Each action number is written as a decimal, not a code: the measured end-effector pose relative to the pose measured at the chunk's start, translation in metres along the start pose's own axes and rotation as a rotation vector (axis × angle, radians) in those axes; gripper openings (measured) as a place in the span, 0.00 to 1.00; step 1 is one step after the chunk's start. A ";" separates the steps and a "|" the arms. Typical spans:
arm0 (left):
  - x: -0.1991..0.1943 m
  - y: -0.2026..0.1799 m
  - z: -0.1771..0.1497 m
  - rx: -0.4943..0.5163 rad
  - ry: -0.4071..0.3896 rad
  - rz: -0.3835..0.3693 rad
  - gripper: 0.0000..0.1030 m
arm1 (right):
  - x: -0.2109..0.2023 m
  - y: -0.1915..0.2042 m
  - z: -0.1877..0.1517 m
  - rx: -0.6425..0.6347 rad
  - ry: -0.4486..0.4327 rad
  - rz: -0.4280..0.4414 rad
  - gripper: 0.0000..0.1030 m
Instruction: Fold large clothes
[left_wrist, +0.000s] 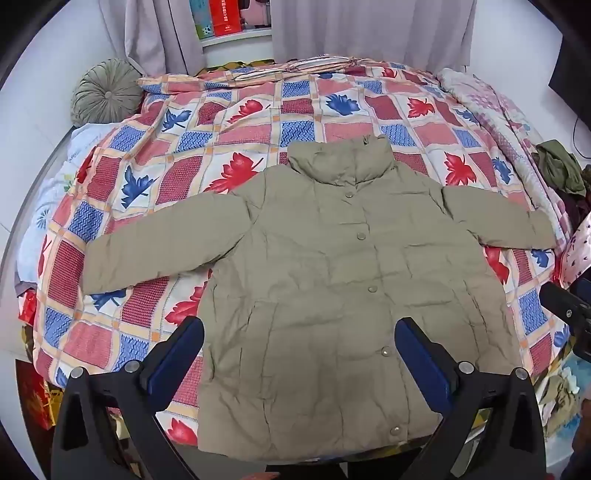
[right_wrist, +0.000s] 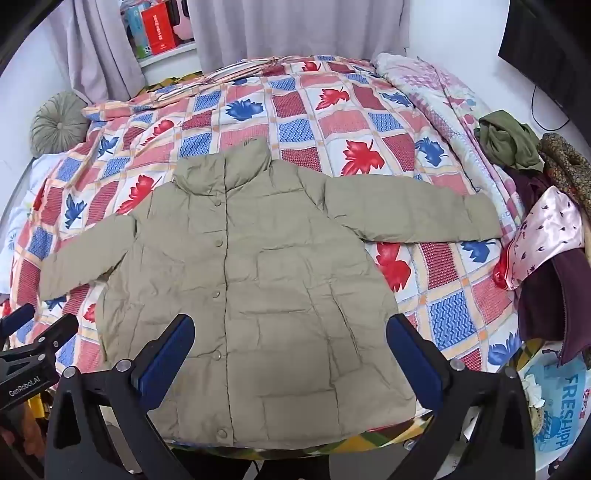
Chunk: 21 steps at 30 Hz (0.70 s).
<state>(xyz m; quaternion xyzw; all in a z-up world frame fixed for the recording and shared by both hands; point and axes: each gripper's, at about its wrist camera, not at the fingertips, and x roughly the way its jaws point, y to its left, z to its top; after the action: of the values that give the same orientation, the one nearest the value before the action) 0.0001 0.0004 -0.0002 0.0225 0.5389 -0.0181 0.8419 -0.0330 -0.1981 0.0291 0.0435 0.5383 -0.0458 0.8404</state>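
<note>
One khaki-green puffer jacket (left_wrist: 325, 295) (right_wrist: 240, 302) with a snap-button front lies flat, front up, on the bed, over a patchwork quilt (left_wrist: 236, 122) (right_wrist: 332, 122) printed with red and blue leaves. Collar points to the far end of the bed, hem sits at the near edge. Both sleeves are spread out to the sides, angled slightly down. Five snaps are visible down the placket, all look closed.

Left hand-held gripper (left_wrist: 299, 350): jaws wide apart, nothing between them, hovering over the jacket's lower part near the hem. Its left blue pad (left_wrist: 177, 354) sits over the quilt just beside the jacket's side edge, the right one over the jacket body.

Right hand-held gripper (right_wrist: 290, 347): also spread wide and holding nothing, over the lower half of the jacket. Its right blue pad (right_wrist: 413, 354) is near the jacket's side edge.

From the right wrist view the left unit shows at the left edge; from the left wrist view the right unit shows at the right edge.

Around the bed: round grey-green pleated cushion (left_wrist: 105, 92) (right_wrist: 59, 123) at the far left corner, grey curtains (left_wrist: 369, 29) (right_wrist: 295, 29) behind, a heap of mixed clothes (right_wrist: 546, 206) on the right side, topped by an olive-green garment (left_wrist: 559, 166) (right_wrist: 509, 142).
</note>
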 end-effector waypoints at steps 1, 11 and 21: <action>0.000 0.001 0.000 -0.001 0.002 -0.007 1.00 | 0.000 0.000 0.000 -0.003 -0.001 -0.003 1.00; -0.007 0.029 0.014 -0.001 -0.006 -0.018 1.00 | 0.000 0.020 0.008 0.007 -0.002 -0.024 1.00; -0.012 0.003 -0.003 -0.014 -0.008 0.009 1.00 | -0.001 0.016 0.004 -0.012 -0.009 -0.017 1.00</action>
<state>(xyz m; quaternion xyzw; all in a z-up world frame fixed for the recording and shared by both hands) -0.0072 0.0041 0.0094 0.0191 0.5355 -0.0105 0.8443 -0.0276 -0.1826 0.0323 0.0336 0.5350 -0.0500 0.8427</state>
